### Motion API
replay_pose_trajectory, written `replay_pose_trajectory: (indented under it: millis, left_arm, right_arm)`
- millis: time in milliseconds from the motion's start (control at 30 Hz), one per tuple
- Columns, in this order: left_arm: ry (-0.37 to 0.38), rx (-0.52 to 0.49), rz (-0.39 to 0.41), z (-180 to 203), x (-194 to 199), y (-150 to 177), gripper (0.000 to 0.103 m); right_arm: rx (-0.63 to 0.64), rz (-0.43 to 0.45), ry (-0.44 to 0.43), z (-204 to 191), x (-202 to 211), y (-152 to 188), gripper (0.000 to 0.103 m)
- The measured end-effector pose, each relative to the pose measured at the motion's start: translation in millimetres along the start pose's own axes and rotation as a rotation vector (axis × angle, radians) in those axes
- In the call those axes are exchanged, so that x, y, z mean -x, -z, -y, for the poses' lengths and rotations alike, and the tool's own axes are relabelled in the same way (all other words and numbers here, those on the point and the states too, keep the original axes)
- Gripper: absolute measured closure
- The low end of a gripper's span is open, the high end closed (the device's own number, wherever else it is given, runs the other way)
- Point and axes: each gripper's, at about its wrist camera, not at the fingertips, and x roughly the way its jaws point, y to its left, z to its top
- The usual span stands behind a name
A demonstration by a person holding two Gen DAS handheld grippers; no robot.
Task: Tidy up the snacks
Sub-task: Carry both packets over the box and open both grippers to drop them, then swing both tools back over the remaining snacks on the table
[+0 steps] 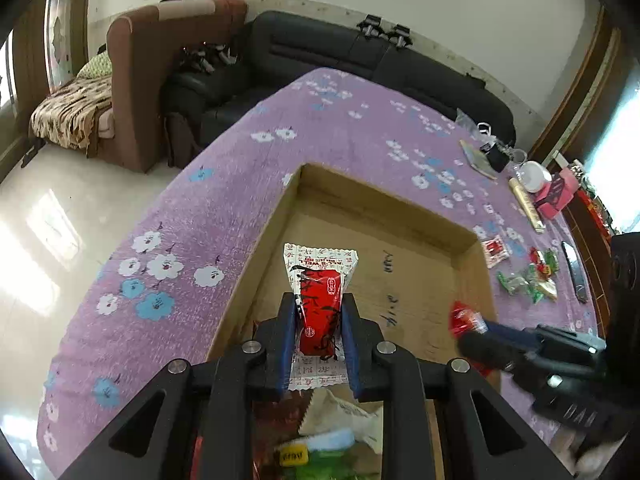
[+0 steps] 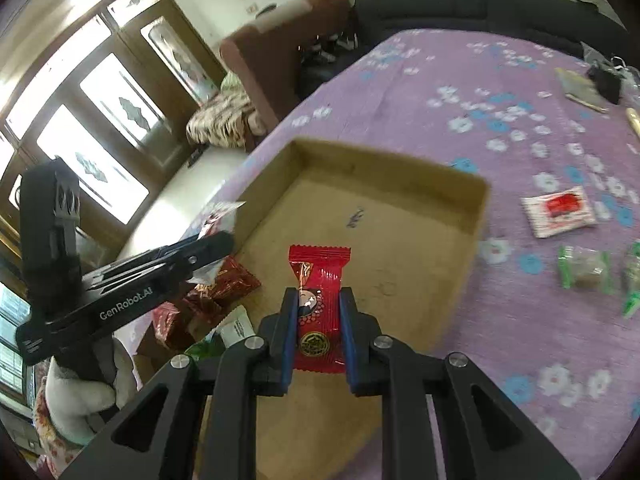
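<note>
Now a red-and-white snack packet (image 1: 320, 304) sits low in the frame's centre, pinched by the left gripper (image 1: 319, 322) over the cardboard box (image 1: 400, 208). Likewise the right gripper (image 2: 319, 316) clamps a red candy wrapper (image 2: 320, 304) above the same box — loose snacks (image 2: 560, 210) lie at right on the purple floral cloth (image 2: 440, 80).

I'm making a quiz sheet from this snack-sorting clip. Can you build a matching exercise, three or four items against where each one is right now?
Items:
1. white-and-red packet
2. all-red packet
3. green-wrapped sweets
4. cardboard box

Places:
A. loose on the purple cloth, right of the box
B. clamped in the right hand-held gripper
C. on the flowered cloth, its far half bare
D. clamped in the left hand-held gripper

Pairs: 1-D, 2-B, 3-A, 4-C
</note>
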Motion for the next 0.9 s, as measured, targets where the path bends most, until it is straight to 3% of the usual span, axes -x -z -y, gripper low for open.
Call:
replay_pose_trajectory:
  millis: [267,333,433,567,667,733,800,900]
  left_arm:
    - [0.017,0.059,-0.001,-8,-7,0,0.077]
    - [0.03,0.076,0.014,-9,-2,2,0.067]
    - [0.028,0.07,0.046,-6,9,5,0.059]
    - [0.052,0.087,0.124,-1,37,7,0.053]
    - [0.07,0.085,0.217,10,67,10,0.036]
    - [0.091,0.079,0.287,19,88,15,0.018]
    - [0.143,0.081,0.352,31,109,22,0.012]
    - [0.212,0.078,0.392,46,124,30,0.011]
  right_arm:
    - [-0.011,-0.068,0.03,-11,-37,-4,0.082]
    - [-0.03,-0.067,0.023,-9,-40,-5,0.08]
    - [-0.037,-0.053,0.018,-9,-32,-6,0.078]
    - [-0.007,0.022,0.03,-9,4,-5,0.075]
    - [0.025,0.107,0.064,-5,45,1,0.067]
    - [0.037,0.165,0.092,4,74,6,0.064]
    - [0.028,0.229,0.128,20,107,14,0.058]
    - [-0.01,0.295,0.172,50,146,22,0.053]
